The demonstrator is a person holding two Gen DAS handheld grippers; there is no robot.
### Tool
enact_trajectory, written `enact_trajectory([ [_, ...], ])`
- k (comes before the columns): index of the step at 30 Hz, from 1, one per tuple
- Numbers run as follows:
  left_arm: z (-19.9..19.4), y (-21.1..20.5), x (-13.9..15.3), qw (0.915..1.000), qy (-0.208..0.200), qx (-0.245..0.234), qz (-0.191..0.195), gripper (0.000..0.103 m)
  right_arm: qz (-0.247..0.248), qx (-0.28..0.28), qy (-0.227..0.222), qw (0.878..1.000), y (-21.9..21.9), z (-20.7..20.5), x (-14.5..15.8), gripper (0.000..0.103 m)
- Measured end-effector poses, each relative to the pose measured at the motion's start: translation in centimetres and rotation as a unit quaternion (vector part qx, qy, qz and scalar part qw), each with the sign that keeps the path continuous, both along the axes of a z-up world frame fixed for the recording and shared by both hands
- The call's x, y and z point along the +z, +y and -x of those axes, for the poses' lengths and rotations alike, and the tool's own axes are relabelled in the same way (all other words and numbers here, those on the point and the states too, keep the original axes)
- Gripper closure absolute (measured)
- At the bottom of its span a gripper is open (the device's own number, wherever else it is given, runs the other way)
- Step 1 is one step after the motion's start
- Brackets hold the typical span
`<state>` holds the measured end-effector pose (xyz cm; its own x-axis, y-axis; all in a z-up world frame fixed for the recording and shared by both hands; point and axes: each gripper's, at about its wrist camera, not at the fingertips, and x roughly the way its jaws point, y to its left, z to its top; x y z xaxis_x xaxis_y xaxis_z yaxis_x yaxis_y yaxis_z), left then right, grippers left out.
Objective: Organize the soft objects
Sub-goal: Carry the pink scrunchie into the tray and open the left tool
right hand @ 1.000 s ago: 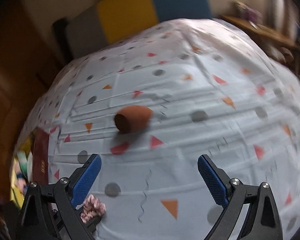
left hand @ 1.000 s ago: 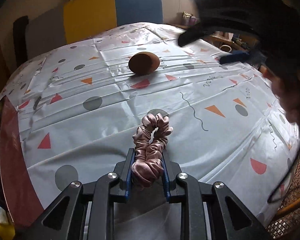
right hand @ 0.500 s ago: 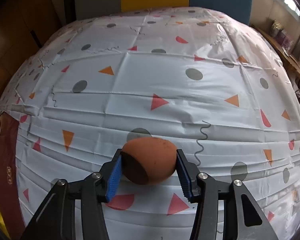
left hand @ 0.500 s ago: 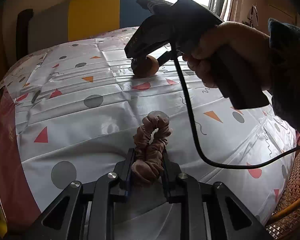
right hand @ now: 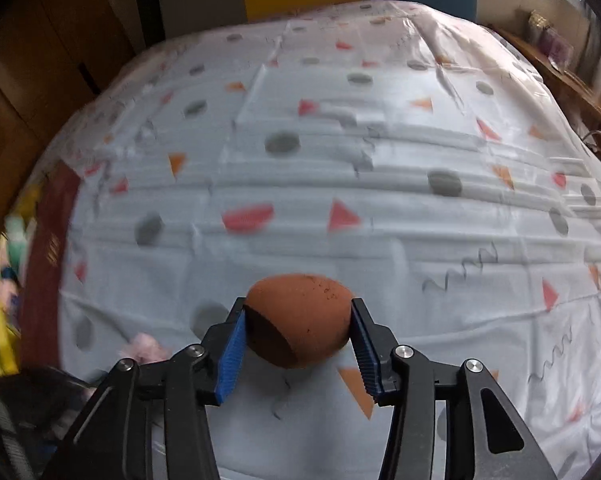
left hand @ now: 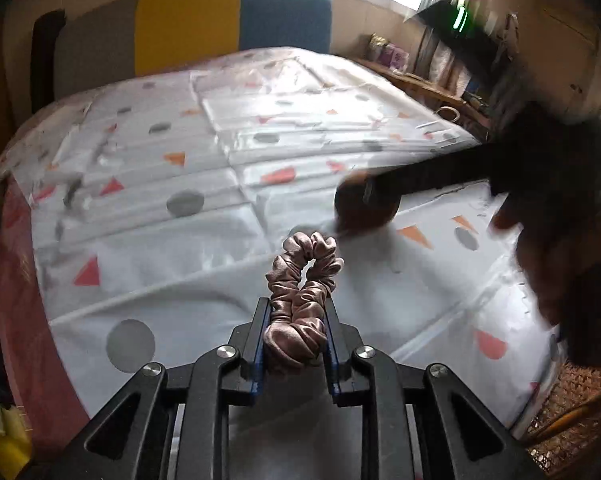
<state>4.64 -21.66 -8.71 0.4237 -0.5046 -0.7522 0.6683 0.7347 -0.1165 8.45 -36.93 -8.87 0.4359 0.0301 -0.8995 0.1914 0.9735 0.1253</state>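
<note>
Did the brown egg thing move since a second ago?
Yes. The sponge sat far up the tablecloth; now, in the left view, it is nearer the scrunchie, held by the right hand-held gripper.

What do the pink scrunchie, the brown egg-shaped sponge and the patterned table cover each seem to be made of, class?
Pink scrunchie: probably satin-like fabric; it is gathered into folds with a soft sheen.
Brown egg-shaped sponge: likely soft foam; its surface is matte and finely speckled, with one flat cut face.
Patterned table cover: seemingly thin plastic or coated cloth; it is glossy, with sharp fold creases.
</note>
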Motion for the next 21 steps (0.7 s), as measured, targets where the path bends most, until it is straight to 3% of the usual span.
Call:
enact_trajectory([
  [10, 2.5, 3.8, 5.7, 0.9983, -0.016, 0.044, 0.034, 0.081, 0.032, 0.019, -0.011, 0.999, 0.8, -0.2, -0.4, 0.054],
  [21, 3.5, 8.4, 8.4, 0.9938, -0.033, 0.097, 0.042, 0.081, 0.029, 0.024, -0.006, 0.999, 0.6, -0.6, -0.8, 0.051],
])
